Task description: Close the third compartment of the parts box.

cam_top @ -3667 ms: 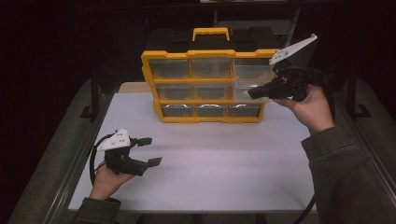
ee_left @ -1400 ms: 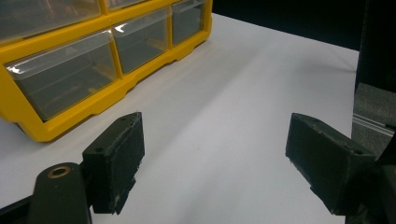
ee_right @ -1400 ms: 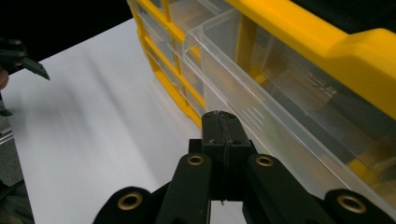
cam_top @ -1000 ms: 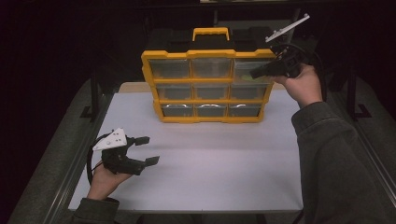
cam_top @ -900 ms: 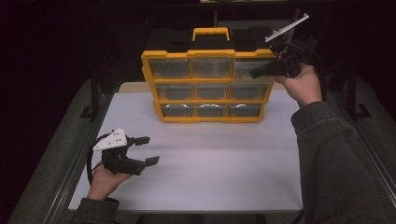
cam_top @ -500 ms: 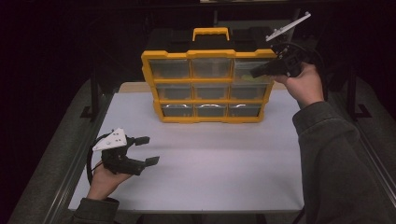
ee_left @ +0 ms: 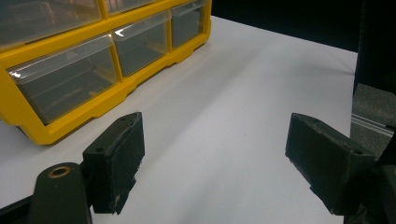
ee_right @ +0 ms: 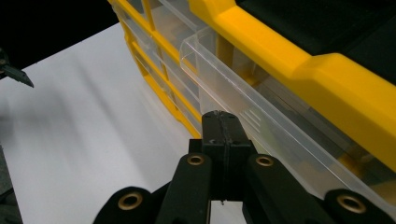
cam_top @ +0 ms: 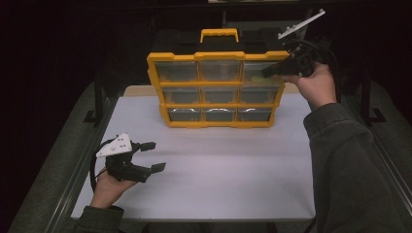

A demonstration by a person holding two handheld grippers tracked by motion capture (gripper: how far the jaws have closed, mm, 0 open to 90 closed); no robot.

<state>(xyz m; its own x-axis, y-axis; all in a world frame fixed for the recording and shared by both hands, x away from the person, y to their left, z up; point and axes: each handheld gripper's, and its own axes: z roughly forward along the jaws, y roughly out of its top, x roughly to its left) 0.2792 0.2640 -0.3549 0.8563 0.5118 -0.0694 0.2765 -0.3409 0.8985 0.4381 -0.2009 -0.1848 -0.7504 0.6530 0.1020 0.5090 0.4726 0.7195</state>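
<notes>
Right gripper clenched, jaws together at the top-right drawer lip of the organizer; left gripper released near the table front-left corner; next: pull drawer out straight.

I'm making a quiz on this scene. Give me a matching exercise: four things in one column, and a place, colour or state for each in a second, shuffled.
Things:
1. left gripper
2. right gripper
3. drawer cabinet
4. table

Descriptions:
A. white
B. yellow frame, clear drawers
C. jaws wide apart, nothing between them
D. jaws shut, at the top right drawer

Pairs: 1-C, 2-D, 3-B, 4-A
</notes>
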